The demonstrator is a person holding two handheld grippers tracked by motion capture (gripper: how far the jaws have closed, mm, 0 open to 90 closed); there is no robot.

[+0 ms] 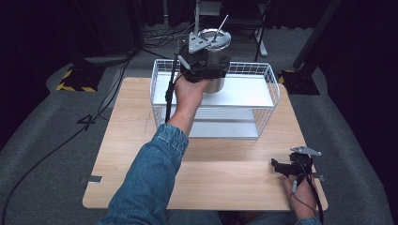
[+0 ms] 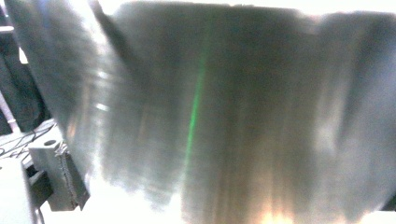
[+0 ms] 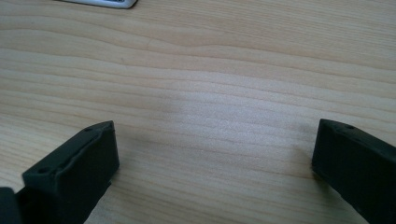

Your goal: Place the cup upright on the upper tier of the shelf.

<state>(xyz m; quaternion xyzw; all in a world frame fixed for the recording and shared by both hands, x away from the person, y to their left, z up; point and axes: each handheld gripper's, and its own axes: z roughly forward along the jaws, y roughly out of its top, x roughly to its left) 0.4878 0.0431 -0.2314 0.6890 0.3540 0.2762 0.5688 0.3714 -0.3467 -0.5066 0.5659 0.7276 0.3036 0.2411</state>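
- High view: the left gripper (image 1: 202, 65) is raised over the back of a white wire basket (image 1: 157, 79), pressed against the side of a steel pot (image 1: 217, 82).
- Pot: it hangs above the basket's upper shelf (image 1: 248, 91), near the back-left corner; whether its base touches the shelf cannot be told. A thin rod (image 1: 220, 26) slants out of its open top.
- Left gripper state: it appears clamped on the pot's wall or rim, as the pot sits up against it with no other support evident. Its jaws are hidden behind the gripper body, so this is a judgement.
- Left gripper view: brushed metal of the pot (image 2: 210, 116), blurred, lies right against the lens, which agrees with a close hold.
- Right gripper (image 1: 286, 168): resting low on the wooden surface (image 1: 141, 159) at the front right, well apart from the basket. In the right gripper view its jaws stand wide apart with bare wood between them, holding nothing.
- Handling judgement: the pot is rigid and smooth, likely slippery under the pads, and may be fairly heavy for a one-sided hold. It could pivot or slip.
- Hold advice: pinch across the wall just below the rim, keep the pot upright, and set it down slowly; the loose rod may shift if it tilts.
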